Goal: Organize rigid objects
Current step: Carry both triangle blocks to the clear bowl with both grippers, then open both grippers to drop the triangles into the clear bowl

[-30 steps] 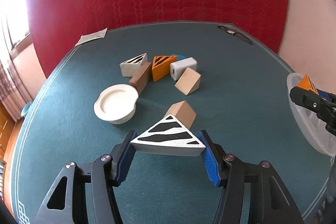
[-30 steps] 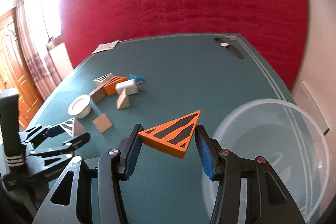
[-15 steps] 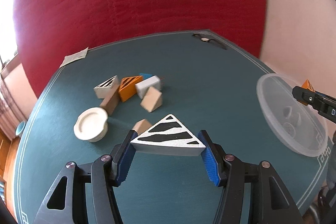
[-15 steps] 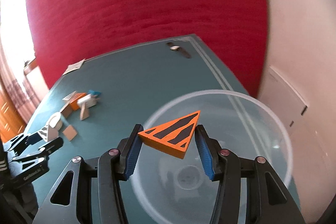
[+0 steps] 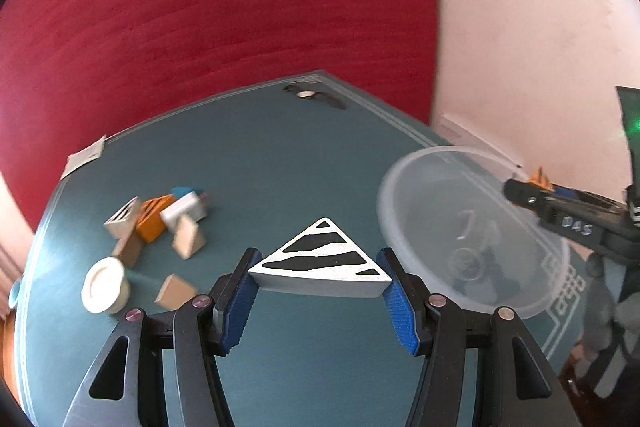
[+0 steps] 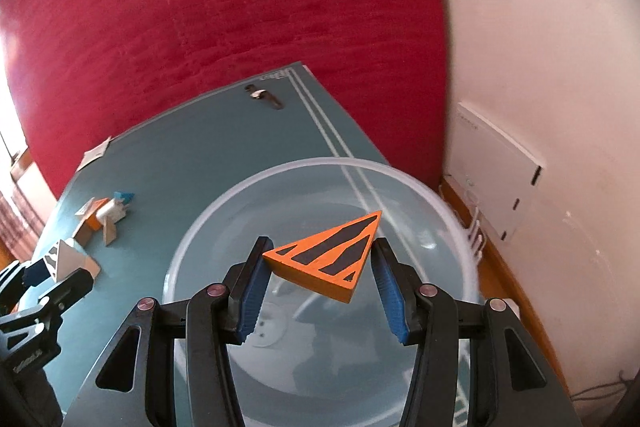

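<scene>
My left gripper (image 5: 320,267) is shut on a white triangular block with black stripes (image 5: 320,259), held above the green table, left of the clear plastic bowl (image 5: 404,223). My right gripper (image 6: 320,259) is shut on an orange triangular block with black stripes (image 6: 332,259), held over the clear bowl (image 6: 200,227). The right gripper also shows in the left wrist view (image 5: 560,211), above the bowl's far side. The left gripper and its white block show at the left edge of the right wrist view (image 6: 60,259).
A cluster of loose blocks (image 5: 160,223), white, orange, tan and blue, lies at the table's left with a round white piece (image 5: 106,285) and a tan wedge (image 5: 174,291). A dark wristwatch (image 5: 312,95) lies at the far edge, a paper slip (image 5: 86,155) at far left.
Both grippers moved right with their blocks. The orange block is now further over the bowl, and the bowl has come closer to the white block.
</scene>
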`<control>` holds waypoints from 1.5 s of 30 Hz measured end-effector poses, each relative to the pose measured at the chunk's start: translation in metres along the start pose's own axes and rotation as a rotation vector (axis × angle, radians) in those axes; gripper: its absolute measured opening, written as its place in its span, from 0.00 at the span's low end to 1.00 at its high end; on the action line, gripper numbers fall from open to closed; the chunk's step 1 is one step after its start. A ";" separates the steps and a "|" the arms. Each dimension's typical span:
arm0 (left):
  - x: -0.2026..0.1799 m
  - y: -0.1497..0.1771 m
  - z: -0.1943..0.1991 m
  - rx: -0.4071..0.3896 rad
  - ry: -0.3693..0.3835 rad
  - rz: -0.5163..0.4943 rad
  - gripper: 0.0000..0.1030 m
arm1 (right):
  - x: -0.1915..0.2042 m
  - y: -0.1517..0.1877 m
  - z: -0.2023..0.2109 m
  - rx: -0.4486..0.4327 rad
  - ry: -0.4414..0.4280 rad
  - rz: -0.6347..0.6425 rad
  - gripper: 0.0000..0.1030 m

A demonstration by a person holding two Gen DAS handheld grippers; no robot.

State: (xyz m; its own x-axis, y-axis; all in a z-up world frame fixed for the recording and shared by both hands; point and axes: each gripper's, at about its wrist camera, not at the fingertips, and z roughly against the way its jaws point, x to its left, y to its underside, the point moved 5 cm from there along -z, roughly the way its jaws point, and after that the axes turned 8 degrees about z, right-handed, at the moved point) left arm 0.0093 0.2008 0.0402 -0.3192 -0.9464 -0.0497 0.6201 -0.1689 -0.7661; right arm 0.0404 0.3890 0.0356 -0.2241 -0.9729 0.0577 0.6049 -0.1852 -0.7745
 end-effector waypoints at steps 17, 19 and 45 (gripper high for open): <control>-0.066 -0.006 -0.005 0.005 0.127 -0.110 0.60 | -0.023 0.003 0.002 0.004 0.056 -0.051 0.51; -0.069 -0.006 -0.006 0.005 0.132 -0.111 0.60 | -0.022 0.003 0.002 0.005 0.056 -0.050 0.51; -0.051 -0.014 -0.004 -0.055 0.078 -0.046 0.97 | -0.018 0.003 0.004 -0.011 0.064 -0.050 0.53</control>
State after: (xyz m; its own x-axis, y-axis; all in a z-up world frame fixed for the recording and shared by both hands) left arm 0.0146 0.2519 0.0509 -0.4023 -0.9134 -0.0617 0.5638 -0.1940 -0.8028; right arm 0.0498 0.4058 0.0350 -0.3022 -0.9516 0.0558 0.5835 -0.2310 -0.7785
